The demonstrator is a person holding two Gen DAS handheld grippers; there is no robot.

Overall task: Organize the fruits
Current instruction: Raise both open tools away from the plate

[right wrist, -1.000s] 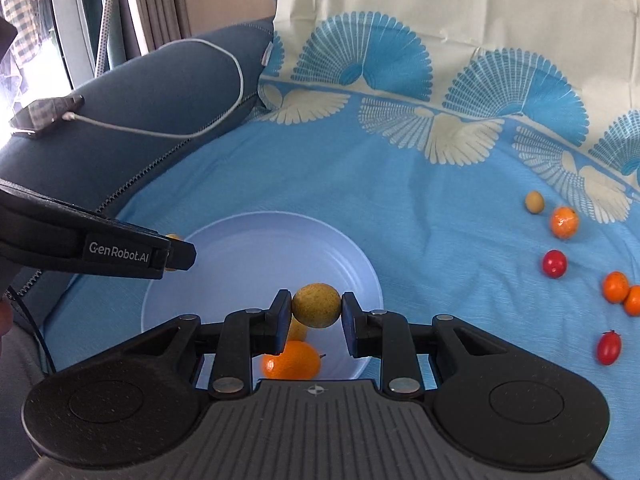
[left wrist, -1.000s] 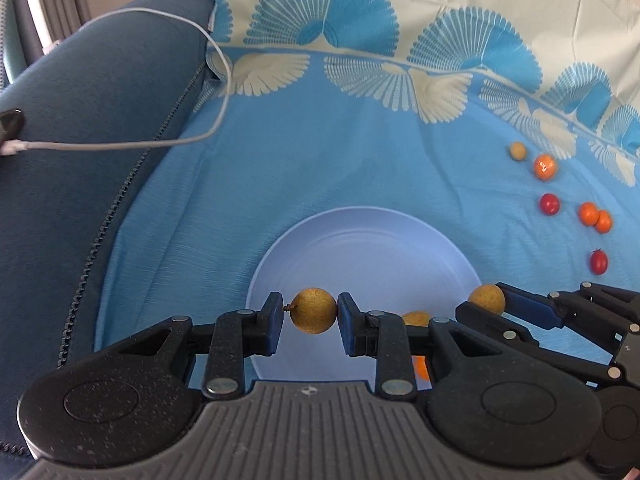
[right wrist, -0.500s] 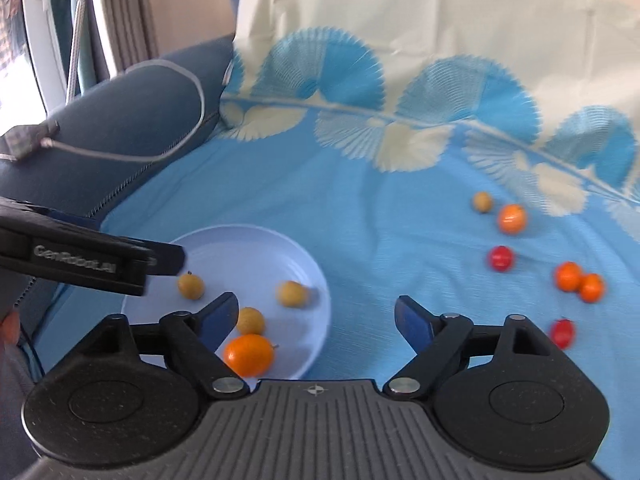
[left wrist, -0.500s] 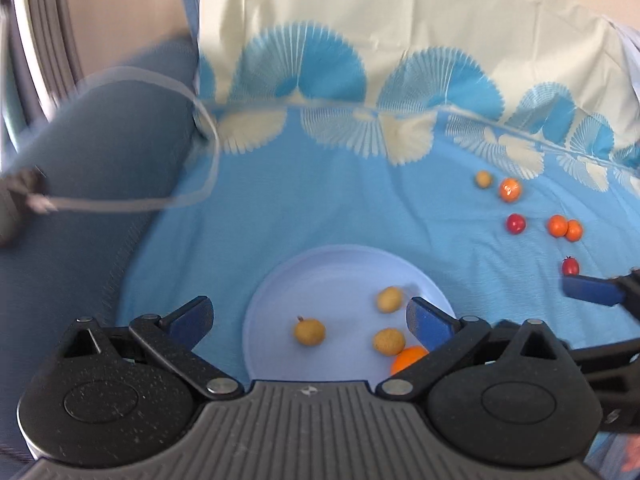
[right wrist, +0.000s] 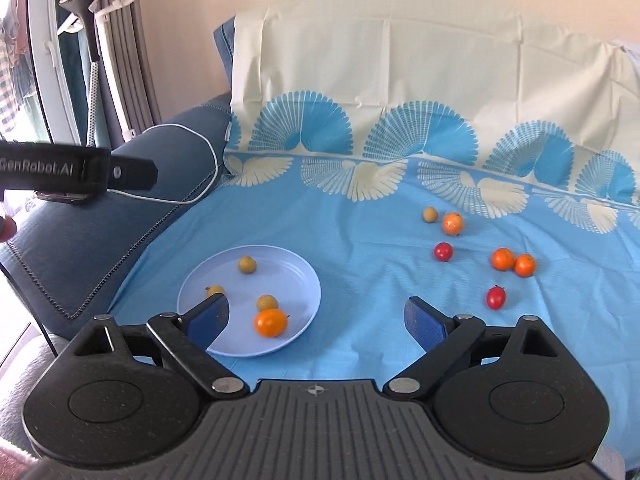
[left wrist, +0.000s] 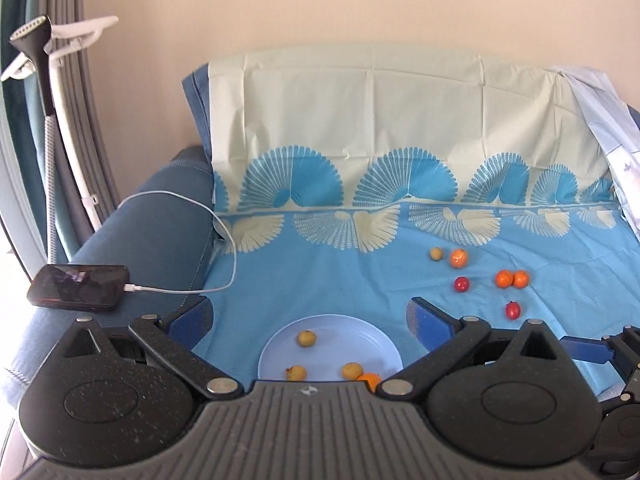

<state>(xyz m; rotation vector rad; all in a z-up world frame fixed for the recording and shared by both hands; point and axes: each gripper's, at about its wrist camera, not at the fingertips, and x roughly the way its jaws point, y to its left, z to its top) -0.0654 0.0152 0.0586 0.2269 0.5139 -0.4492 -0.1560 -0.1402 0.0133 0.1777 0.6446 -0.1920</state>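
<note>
A pale blue plate (right wrist: 296, 272) (left wrist: 360, 332) lies on the blue cloth and holds three yellow-brown fruits (right wrist: 247, 264) and one orange fruit (right wrist: 271, 322). To the right on the cloth lie a yellow-brown fruit (right wrist: 430, 214), three orange fruits (right wrist: 503, 259) and two red tomatoes (right wrist: 496, 297). My left gripper (left wrist: 310, 318) is open and empty, raised above and behind the plate. My right gripper (right wrist: 316, 314) is open and empty, above the plate's right edge. The left gripper's side also shows in the right wrist view (right wrist: 76, 170).
A patterned blue and cream cloth (left wrist: 360, 240) covers a dark blue sofa (left wrist: 160, 240). A phone (left wrist: 78, 292) with a white cable (left wrist: 224, 236) lies on the left armrest. A garment steamer stand (left wrist: 48, 92) is at the far left by the wall.
Both grippers opened and let their yellow-brown fruits fall onto the plate. Both then pulled up and back, away from the plate.
</note>
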